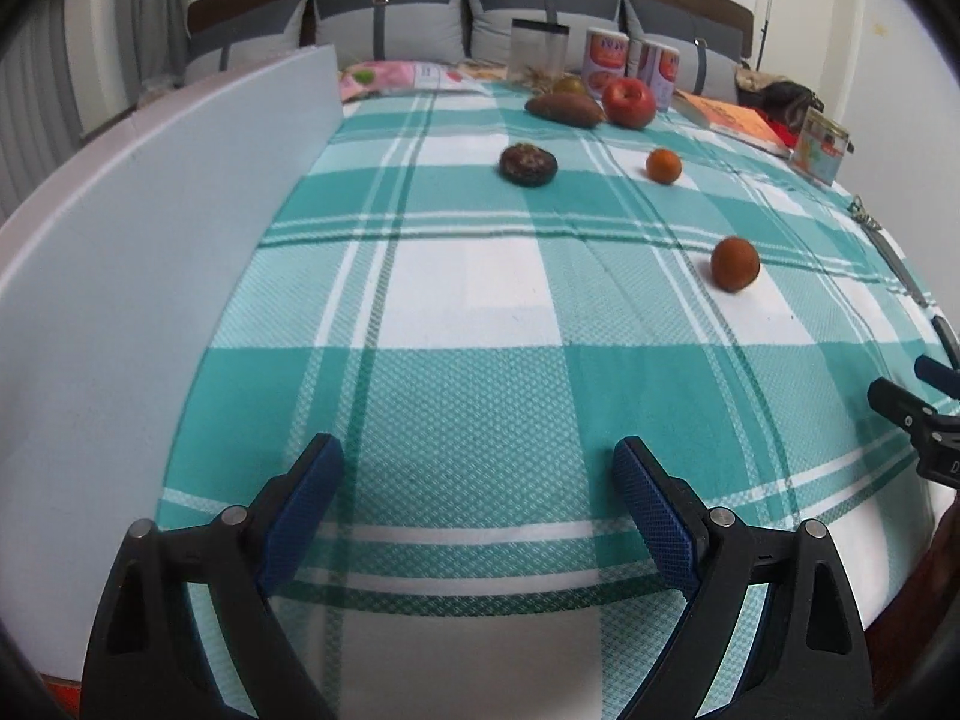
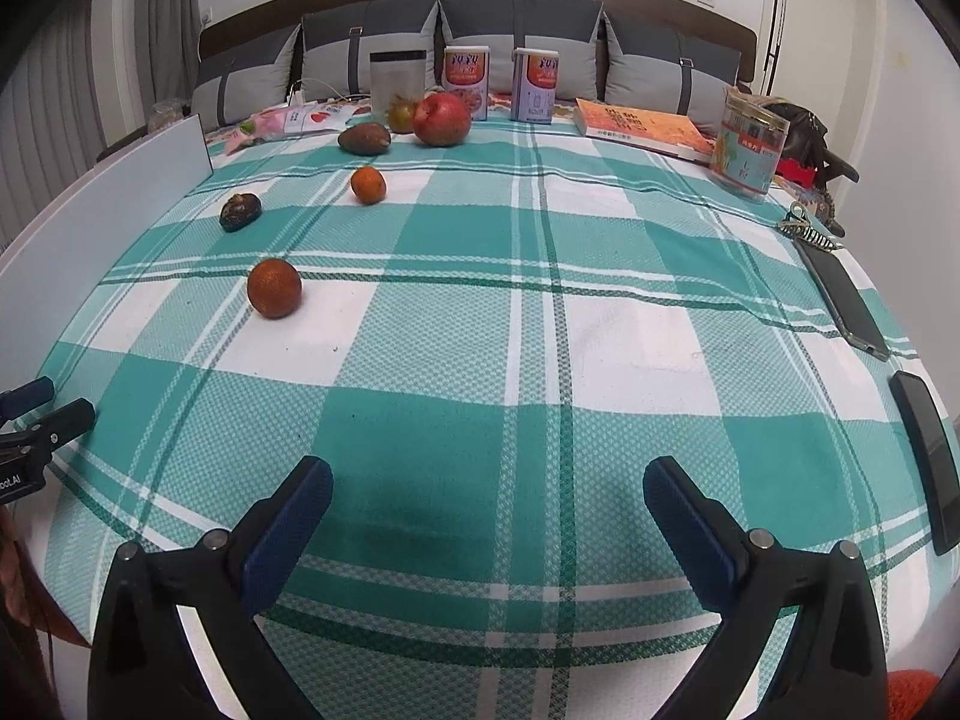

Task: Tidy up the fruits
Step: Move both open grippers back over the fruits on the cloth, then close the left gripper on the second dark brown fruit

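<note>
Several fruits lie on a teal-and-white checked cloth. A red apple, a brown oval fruit and a small greenish fruit sit at the far end. A dark wrinkled fruit, a small orange and a rust-orange fruit lie nearer. The right wrist view shows the apple, brown oval fruit, small orange, dark fruit and rust-orange fruit. My left gripper and right gripper are open, empty, low over the near cloth.
A pale board stands along the left edge. Two cans, a clear container, an orange book and a jar stand at the back and right. Two phones and keys lie at the right edge.
</note>
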The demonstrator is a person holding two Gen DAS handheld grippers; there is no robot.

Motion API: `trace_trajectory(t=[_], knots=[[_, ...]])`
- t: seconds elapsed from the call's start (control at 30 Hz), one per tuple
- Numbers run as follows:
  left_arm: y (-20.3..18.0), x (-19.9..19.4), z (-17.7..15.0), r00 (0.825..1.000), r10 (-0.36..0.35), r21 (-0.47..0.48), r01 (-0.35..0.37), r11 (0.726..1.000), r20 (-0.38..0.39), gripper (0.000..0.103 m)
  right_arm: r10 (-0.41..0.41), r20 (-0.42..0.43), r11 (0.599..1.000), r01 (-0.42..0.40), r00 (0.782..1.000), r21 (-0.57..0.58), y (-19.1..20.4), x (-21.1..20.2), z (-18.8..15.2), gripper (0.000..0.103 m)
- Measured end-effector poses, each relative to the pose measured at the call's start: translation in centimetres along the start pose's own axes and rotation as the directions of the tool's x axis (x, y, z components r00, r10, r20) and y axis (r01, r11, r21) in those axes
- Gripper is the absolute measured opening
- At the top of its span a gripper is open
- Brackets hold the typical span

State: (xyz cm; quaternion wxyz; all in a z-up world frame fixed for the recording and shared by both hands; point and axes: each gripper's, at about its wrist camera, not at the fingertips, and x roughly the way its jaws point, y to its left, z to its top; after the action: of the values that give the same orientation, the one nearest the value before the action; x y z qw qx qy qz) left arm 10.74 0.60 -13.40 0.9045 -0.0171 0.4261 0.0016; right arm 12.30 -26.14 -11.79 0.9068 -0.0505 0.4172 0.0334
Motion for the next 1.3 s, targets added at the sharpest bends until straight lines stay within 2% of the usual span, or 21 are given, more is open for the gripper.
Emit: trace_trajectory(t=[0.57, 0.63, 0.7, 0.77, 0.87, 0.97, 1.07, 1.17, 1.27, 1.3], knots=[[-0.3, 0.1, -0.1, 1.000, 0.010, 0.028, -0.009, 1.000, -0.009, 0.095, 0.001, -0.053, 1.000, -0.002, 0.999, -0.002, 0.3, 1.1, -0.5, 0.103], [-0.3, 0.1, 0.2, 0.999, 0.005, 0.024, -0.004, 1.000, -0.032, 0.095, 0.012, -0.063, 1.000, -0.011, 0.998, 0.010, 0.2, 1.2, -0.4, 0.103], [-0.3, 0.0, 0.8, 0.998, -0.030, 0.012, 0.031, 0.999, -0.060, 0.094, 0.020, -0.069, 1.000, -0.019, 0.997, 0.017, 0.2, 1.3, -0.4, 0.103], [-0.2, -0.3, 2.4, 0.994, -0.102, -0.022, 0.101, 0.995, -0.043, 0.094, 0.026, -0.073, 1.000, -0.024, 0.997, 0.017, 0.2, 1.3, -0.3, 0.103], [-0.2, 0.4, 6.3, 0.988, -0.155, -0.051, 0.153, 0.987, -0.026, 0.094, 0.049, -0.062, 0.999, -0.048, 0.997, 0.019, 0.4, 1.1, -0.1, 0.103], [0.0, 3.6, 10.8, 0.979, -0.186, -0.092, 0.179, 0.980, -0.081, 0.094, 0.066, -0.043, 0.998, -0.066, 0.997, 0.005, 0.7, 0.8, 0.3, 0.103], [-0.7, 7.6, 13.7, 0.981, -0.152, -0.067, 0.145, 0.987, -0.122, 0.092, 0.083, -0.031, 0.997, -0.083, 0.996, -0.001, 0.8, 0.5, 0.4, 0.103], [-1.9, 10.0, 15.4, 0.991, -0.089, -0.018, 0.088, 0.996, -0.095, 0.092, 0.098, -0.023, 0.995, -0.097, 0.995, 0.018, 0.3, 0.2, 0.6, 0.103], [-3.1, 11.5, 16.4, 0.994, -0.081, 0.008, 0.082, 0.997, -0.079, 0.092, 0.109, -0.021, 0.993, -0.108, 0.994, 0.049, -0.6, 0.2, 0.8, 0.103], [-3.4, 11.9, 16.6, 0.995, -0.071, 0.019, 0.072, 0.997, -0.069, 0.088, 0.111, -0.021, 0.992, -0.110, 0.994, 0.060, -0.9, 0.3, 0.8, 0.103]])
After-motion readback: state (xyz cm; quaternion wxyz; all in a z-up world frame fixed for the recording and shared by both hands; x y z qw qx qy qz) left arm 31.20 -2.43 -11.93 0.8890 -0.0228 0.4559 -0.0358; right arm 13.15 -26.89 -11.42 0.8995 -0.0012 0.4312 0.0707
